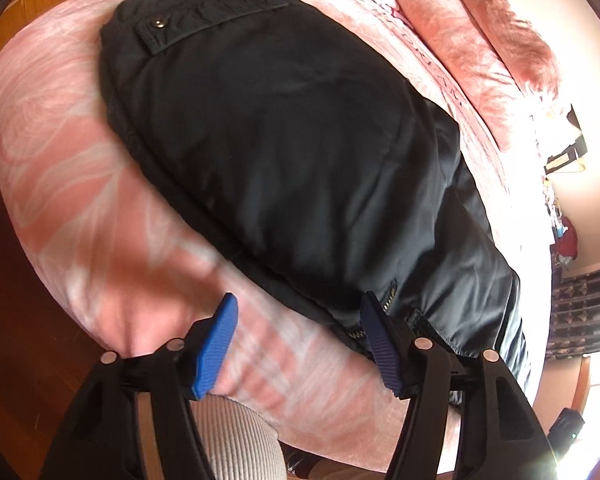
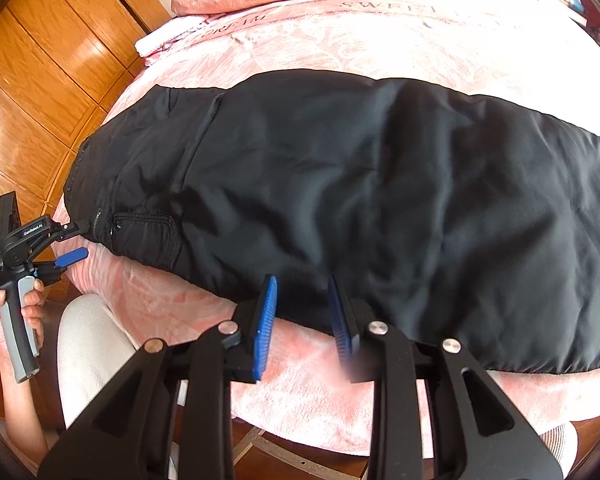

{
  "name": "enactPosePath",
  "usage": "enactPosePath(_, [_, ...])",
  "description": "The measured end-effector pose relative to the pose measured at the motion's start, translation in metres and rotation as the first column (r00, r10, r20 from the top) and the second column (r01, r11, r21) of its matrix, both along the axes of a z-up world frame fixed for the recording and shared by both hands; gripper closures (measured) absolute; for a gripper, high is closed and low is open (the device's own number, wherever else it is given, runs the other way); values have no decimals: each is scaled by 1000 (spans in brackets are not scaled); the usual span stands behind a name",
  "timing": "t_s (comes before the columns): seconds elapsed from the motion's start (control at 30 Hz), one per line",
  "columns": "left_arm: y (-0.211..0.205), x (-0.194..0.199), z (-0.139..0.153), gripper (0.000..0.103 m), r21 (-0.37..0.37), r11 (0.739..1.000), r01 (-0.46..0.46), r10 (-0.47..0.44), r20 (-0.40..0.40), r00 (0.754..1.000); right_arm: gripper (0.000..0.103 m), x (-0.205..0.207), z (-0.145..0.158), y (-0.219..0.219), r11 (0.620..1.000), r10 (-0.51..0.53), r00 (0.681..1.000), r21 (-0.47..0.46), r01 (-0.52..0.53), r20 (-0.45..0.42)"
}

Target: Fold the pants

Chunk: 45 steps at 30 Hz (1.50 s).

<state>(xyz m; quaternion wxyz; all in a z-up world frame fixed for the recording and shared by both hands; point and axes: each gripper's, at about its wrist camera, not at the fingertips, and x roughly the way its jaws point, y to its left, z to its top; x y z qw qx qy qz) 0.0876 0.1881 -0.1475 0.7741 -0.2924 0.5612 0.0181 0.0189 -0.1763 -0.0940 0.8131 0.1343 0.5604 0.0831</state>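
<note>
Pants [image 2: 340, 184] lie flat across the frame's middle on the pink bedspread [image 2: 300, 380], both grippers spread and empty, so the left gripper [image 1: 298, 344] should bite the waistband corner fully, the right gripper [image 2: 302, 320] seemingly nearest the hem edge.

Left tongs [image 1: 298, 314] angled steeply down, blue pads [image 1: 216, 348] spread wide, nothing pinched between them. Right tongs [image 2: 302, 296] pitched down too, gap narrower, pads [image 2: 266, 326] not pressing on anything. Left hand [image 2: 18, 320] wraps its grey handle.
</note>
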Motion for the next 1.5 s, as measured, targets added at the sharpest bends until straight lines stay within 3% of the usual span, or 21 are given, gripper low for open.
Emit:
enactPosePath(0.23, [33, 22, -16, 46, -99, 992, -79, 79, 3, 997, 75, -1, 1, 0, 1000, -3, 1000, -11, 3, -4])
enactPosePath(0.27, [39, 24, -20, 50, -125, 987, -101, 101, -6, 995, 75, -1, 1, -1, 1000, -6, 1000, -11, 6, -6])
enactPosePath(0.33, [50, 25, -22, 74, -174, 973, -149, 150, -8, 989, 75, 0, -1, -1, 1000, -10, 1000, -13, 10, -10])
enactPosePath(0.37, [52, 24, -20, 78, -185, 970, -158, 160, -3, 987, 75, 1, -1, -2, 1000, -11, 1000, -17, 11, -11])
enactPosePath(0.4, [51, 20, -13, 86, -178, 971, -162, 168, 23, 985, 75, 0, -1, -4, 1000, -11, 1000, -21, 10, -11])
enactPosePath(0.47, [42, 12, 5, 89, -111, 986, -128, 139, 104, 985, 75, -1, -1, -7, 1000, -15, 1000, -27, 15, -14])
enactPosePath(0.63, [40, 20, -14, 88, -75, 988, -134, 137, 46, 989, 76, -2, -3, -17, 999, -32, 999, -18, 32, -21])
enactPosePath(0.77, [20, 17, 7, 74, 64, 996, -70, 66, 51, 996, 70, -8, 4, -37, 998, -62, 998, -7, 62, -6])
enactPosePath(0.83, [6, 9, 13, 58, 77, 996, -48, 45, 44, 998, 69, -16, 8, -55, 995, -100, 995, 11, 100, 0])
enactPosePath(1.0, [-65, -15, 17, 59, 67, 991, 116, -117, 3, 993, 68, -48, 14, -102, 972, -229, 973, 43, 230, -20])
enactPosePath(1.17, [-159, -30, 25, 59, 55, 956, 288, -291, 41, 956, 68, -84, 12, -153, 928, -365, 930, 56, 367, -44])
enactPosePath(1.3, [-231, -36, 35, 59, 124, 891, 436, -447, 76, 891, 70, -106, 7, -188, 891, -435, 898, 115, 440, -64])
enactPosePath(1.37, [-259, -40, 36, 59, 169, 856, 488, -505, 78, 859, 66, -115, 7, -200, 877, -462, 885, 115, 466, -63])
enactPosePath(1.5, [-292, -41, 26, 59, 234, 826, 513, -536, 44, 843, 59, -123, 2, -215, 857, -491, 868, 135, 497, -72])
